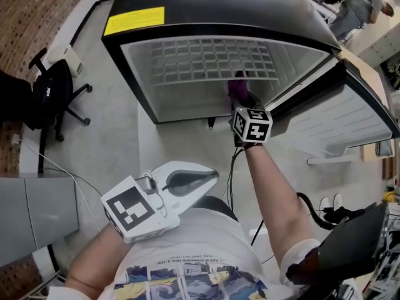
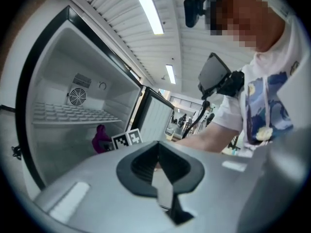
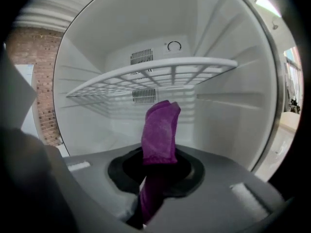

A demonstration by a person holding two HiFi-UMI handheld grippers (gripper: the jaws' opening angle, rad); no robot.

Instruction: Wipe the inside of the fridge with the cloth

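The left gripper (image 1: 209,177) hangs low near the person's chest, outside the fridge (image 1: 139,74), with its jaws together and nothing between them. The right gripper (image 1: 242,103) reaches into the open fridge, clamped on the purple cloth (image 3: 160,130), which stands up below the wire shelf (image 3: 160,74). The door (image 1: 350,114) is open at right.

Bright, even overhead strip lights (image 2: 146,8); heavy fisheye w/ dark corners, near gripper bodies blurred
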